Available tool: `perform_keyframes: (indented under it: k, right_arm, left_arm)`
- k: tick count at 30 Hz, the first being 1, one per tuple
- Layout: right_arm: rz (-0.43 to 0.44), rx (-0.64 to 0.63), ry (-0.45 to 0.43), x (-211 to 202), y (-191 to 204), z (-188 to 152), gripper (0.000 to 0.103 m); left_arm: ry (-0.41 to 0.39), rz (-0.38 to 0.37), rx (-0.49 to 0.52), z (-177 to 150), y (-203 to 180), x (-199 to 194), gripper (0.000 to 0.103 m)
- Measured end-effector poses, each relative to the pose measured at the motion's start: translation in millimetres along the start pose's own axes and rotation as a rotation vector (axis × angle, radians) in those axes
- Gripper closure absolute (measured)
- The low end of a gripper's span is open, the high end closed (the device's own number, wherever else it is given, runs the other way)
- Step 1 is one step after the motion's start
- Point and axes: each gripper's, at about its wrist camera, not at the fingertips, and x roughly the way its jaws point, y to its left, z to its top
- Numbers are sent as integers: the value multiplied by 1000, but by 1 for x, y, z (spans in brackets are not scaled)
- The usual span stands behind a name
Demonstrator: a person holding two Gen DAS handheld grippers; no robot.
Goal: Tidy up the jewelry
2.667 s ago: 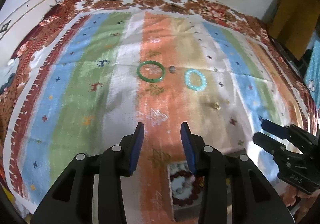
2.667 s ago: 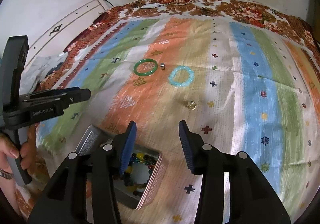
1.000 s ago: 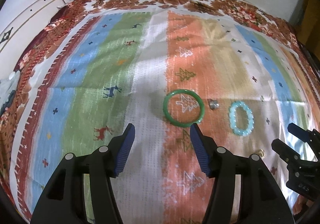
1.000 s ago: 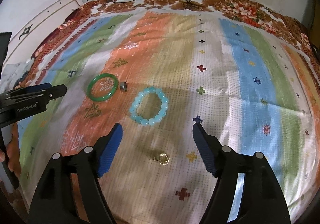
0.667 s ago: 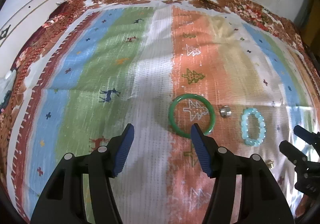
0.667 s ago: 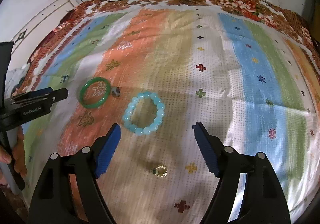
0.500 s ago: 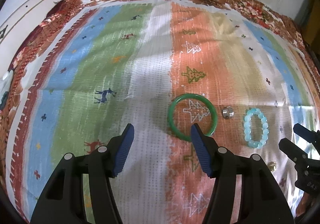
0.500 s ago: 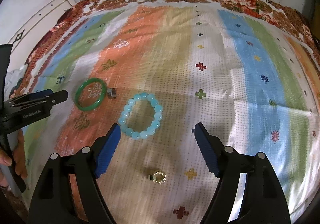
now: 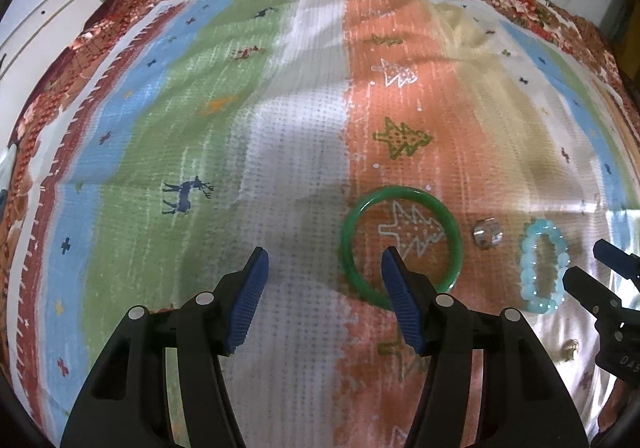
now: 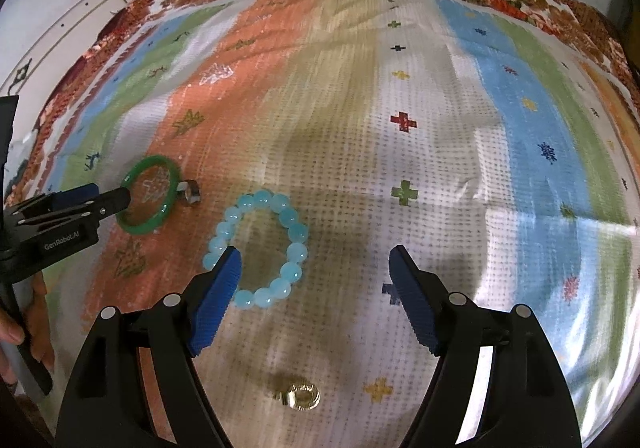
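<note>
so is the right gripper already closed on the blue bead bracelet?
No: in the right wrist view the right gripper is wide open, and the blue bead bracelet lies flat on the cloth by its left finger.

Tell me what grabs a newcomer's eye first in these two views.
The striped, patterned cloth fills both views. On it lie a green bangle on the orange stripe, right at the open left gripper's right fingertip, and a pale blue bead bracelet just ahead of the open right gripper. A small silver ring sits between them, and a gold ring lies nearer the camera.
</note>
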Motion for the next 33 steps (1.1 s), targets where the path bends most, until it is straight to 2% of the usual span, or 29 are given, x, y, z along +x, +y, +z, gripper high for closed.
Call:
perform_keyframes:
  k: [11, 13, 15, 16, 18, 19, 20, 21, 24, 26, 33]
  right_arm:
    - [-58, -51, 1, 14, 6, 1, 27]
    - [-71, -78, 1, 15, 9, 0, 27]
    - [-70, -81, 4, 15, 9, -1, 28]
    - [-79, -87, 4, 15, 9, -1, 31]
    - [-95, -90, -2, 13, 7, -1, 56]
    - [-94, -88, -4, 13, 6, -1, 62]
    - [-84, -90, 0, 12, 5, -1, 78]
    - [-74, -93, 5, 12, 4, 0, 91]
    - [-66, -111, 10, 11, 5, 0, 91]
    - [-68, -134, 7, 9, 8, -1, 91]
    - [-15, -116, -36, -16, 8, -1, 91]
  left_arm:
    - [-6, 15, 48, 6, -7, 13, 44]
    - [-2, 21, 54, 6, -8, 13, 48]
    - [4, 15, 51, 6, -6, 13, 62]
    - [4, 14, 47, 6, -4, 13, 65]
    - [10, 11, 47, 5, -2, 14, 81]
    - [14, 11, 49, 5, -1, 14, 86]
    - [17, 12, 51, 6, -1, 14, 96]
    - [18, 13, 56, 5, -1, 14, 96]
    - [-12, -18, 59, 5, -1, 7, 96]
    - [-32, -11, 85, 6, -4, 1, 96]
    - [-47, -24, 80, 5, -8, -18, 96]
